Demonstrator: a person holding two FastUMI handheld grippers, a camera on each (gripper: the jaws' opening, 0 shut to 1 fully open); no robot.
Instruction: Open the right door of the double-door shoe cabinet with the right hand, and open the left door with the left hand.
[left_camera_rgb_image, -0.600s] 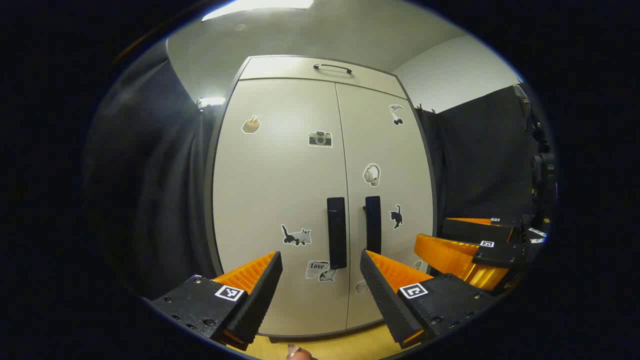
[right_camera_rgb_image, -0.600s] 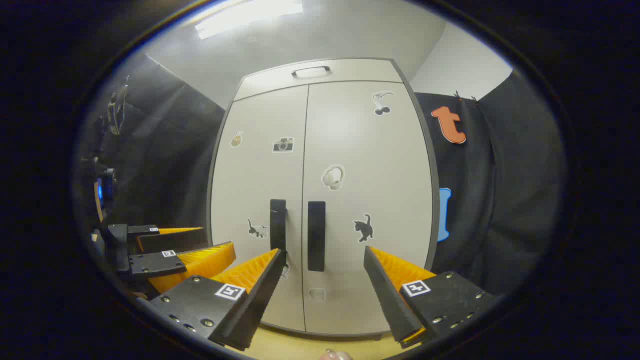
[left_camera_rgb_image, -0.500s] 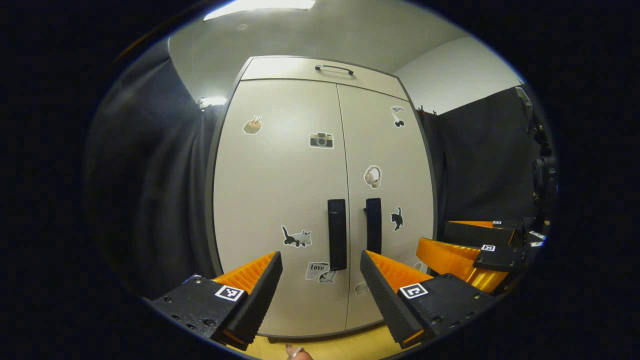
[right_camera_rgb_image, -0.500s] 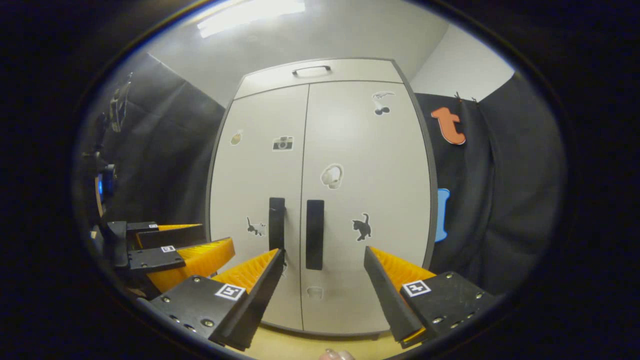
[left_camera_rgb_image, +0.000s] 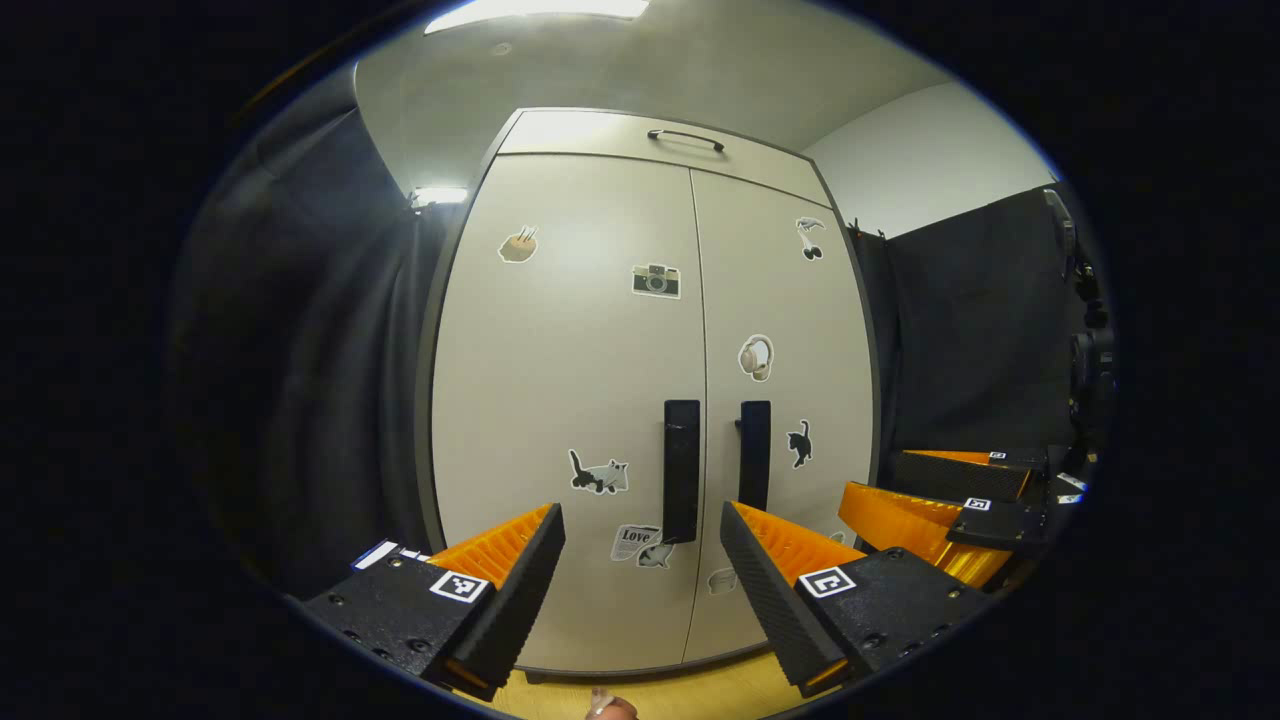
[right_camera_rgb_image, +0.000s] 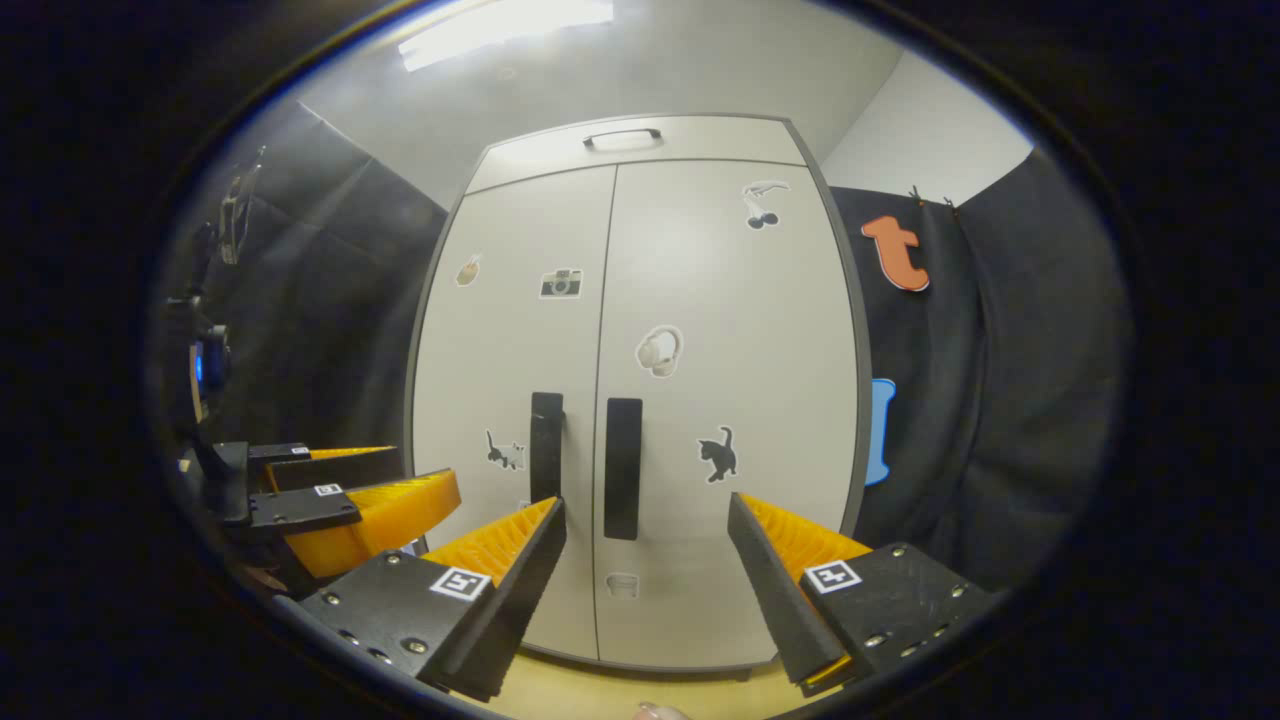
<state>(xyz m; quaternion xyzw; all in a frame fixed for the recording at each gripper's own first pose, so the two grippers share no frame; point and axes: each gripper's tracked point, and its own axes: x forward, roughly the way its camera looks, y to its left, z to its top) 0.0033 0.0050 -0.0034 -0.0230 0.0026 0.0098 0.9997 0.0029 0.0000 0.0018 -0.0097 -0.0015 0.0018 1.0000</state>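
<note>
Grippers wait before shut shoe cabinet

Doors on the shoe cabinet are both closed. The left gripper hangs spread wide and empty, its gap framing the left door handle from short of it. The right gripper, likewise splayed and empty, faces the right door handle, apart from it.
</note>
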